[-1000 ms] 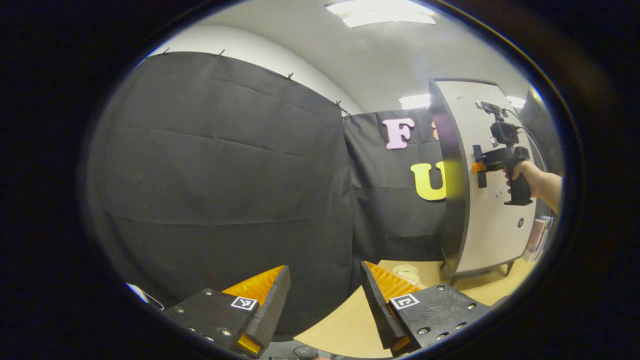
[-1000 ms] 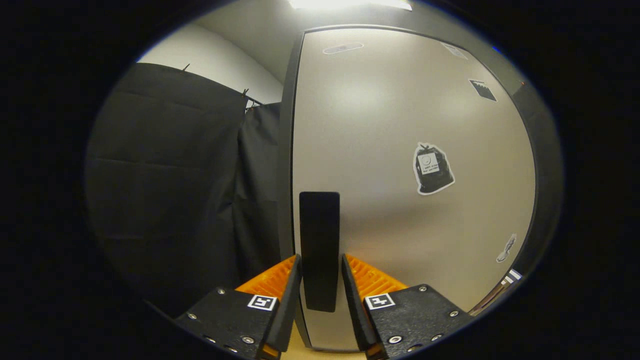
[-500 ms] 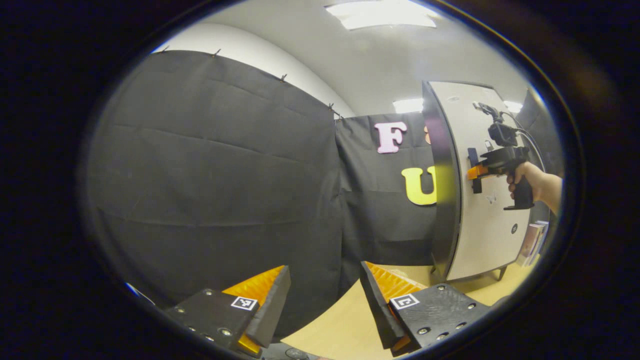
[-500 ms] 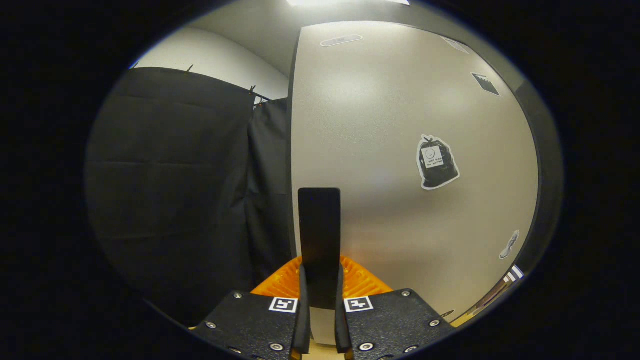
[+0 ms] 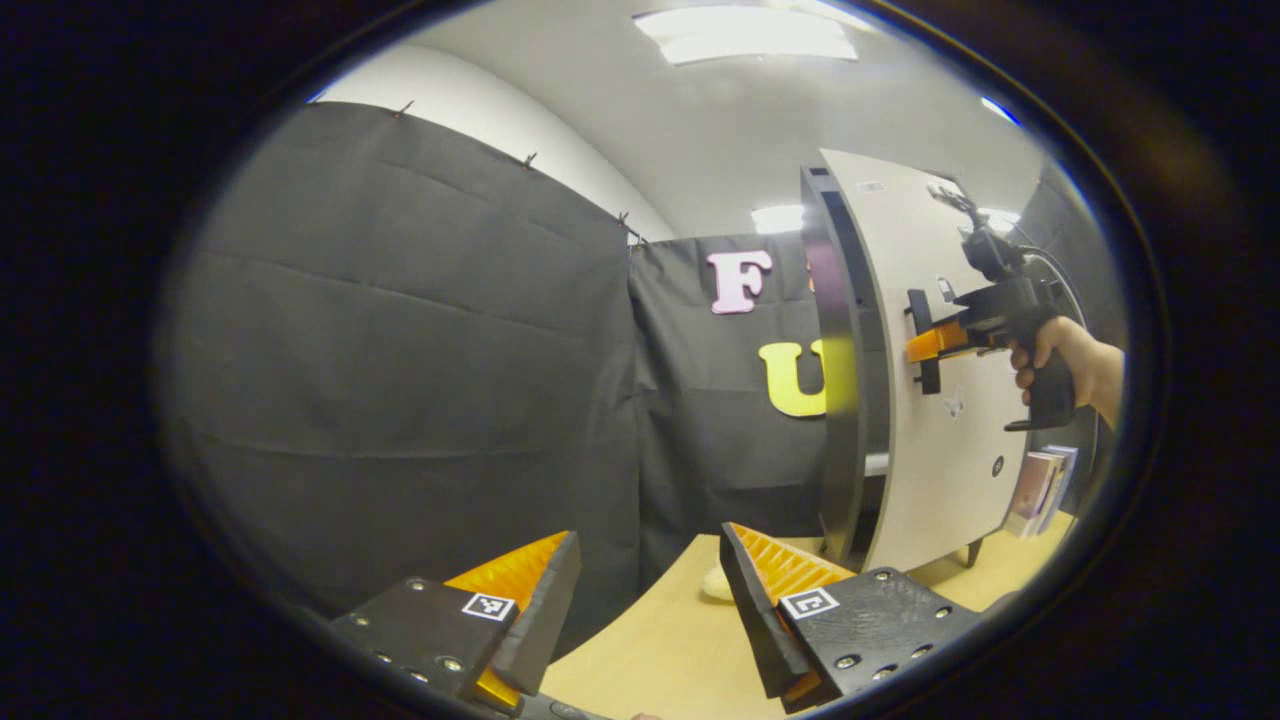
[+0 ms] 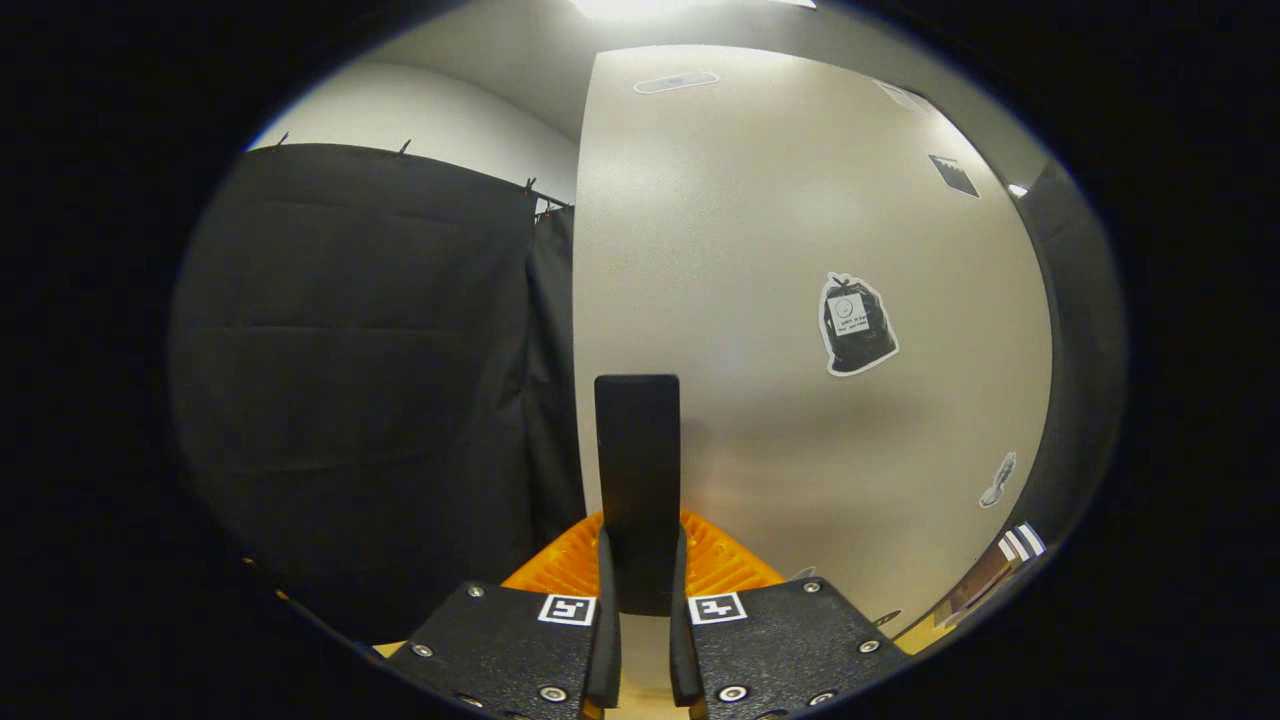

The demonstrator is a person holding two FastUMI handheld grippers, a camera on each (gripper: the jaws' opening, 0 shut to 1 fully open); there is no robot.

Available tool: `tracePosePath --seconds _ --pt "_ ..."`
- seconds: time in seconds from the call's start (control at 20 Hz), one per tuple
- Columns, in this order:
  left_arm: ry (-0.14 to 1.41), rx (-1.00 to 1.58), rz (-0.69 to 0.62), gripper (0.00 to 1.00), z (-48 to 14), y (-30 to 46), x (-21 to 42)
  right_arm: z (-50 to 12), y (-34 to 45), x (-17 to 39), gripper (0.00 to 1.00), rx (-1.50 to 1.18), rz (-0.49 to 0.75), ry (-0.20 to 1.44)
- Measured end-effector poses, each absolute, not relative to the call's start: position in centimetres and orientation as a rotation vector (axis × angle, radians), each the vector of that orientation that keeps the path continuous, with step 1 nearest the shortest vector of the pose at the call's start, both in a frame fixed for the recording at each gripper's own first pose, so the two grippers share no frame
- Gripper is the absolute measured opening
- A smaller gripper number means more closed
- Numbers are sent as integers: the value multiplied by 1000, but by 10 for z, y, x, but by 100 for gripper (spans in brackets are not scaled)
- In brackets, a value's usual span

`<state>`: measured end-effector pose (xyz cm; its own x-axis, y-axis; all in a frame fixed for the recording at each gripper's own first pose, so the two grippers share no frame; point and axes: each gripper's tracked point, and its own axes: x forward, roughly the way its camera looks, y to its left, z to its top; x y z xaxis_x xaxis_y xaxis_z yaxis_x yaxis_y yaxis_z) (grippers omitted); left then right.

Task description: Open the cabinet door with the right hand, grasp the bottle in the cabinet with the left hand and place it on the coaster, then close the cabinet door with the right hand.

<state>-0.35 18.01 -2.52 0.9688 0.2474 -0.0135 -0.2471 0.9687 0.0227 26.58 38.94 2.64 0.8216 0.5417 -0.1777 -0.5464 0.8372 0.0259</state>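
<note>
Since the earlier frames, the right tool (image 6: pixel 640 590) has clenched on the door handle (image 6: pixel 637 480), both fingers pressing its lower end, and the cabinet door (image 6: pixel 780 250) has swung off the cabinet body. In the left gripper view a dark gap now stands between the door (image 5: pixel 940 470) and the cabinet frame (image 5: pixel 835 400), with the right tool (image 5: pixel 925 342) and the hand (image 5: pixel 1050 350) holding it at the handle. By this evidence the opening step is under way but not complete. The left tool (image 5: pixel 650 590) is released, fingers spread, hovering over the surface (image 5: pixel 660 650) well apart from the cabinet. The bottle cannot be made out; the interior is too dark and narrow. A pale object (image 5: pixel 715 585) lies on the surface near the cabinet foot, possibly the coaster, but cut off by the left tool's finger.
</note>
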Motion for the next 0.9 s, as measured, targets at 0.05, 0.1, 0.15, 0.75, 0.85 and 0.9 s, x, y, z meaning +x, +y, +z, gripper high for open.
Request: tracePosePath --seconds 0.05,0.1,0.15,0.75,0.85,0.9 --pt "13 17 238 86 -22 173 -1 26 388 265 19 -26 588 183" --pt "7 17 227 86 -21 168 -1 26 387 264 19 -24 597 182" --pt "2 24 220 86 -17 161 0 26 385 262 19 -22 605 183" --pt "-23 57 134 75 5 71 14 28 361 249 19 -7 687 175" --pt "-24 62 120 80 6 57 14 28 356 248 19 -8 690 167" --pt "-24 63 113 80 7 53 14 29 354 246 19 -6 690 164"
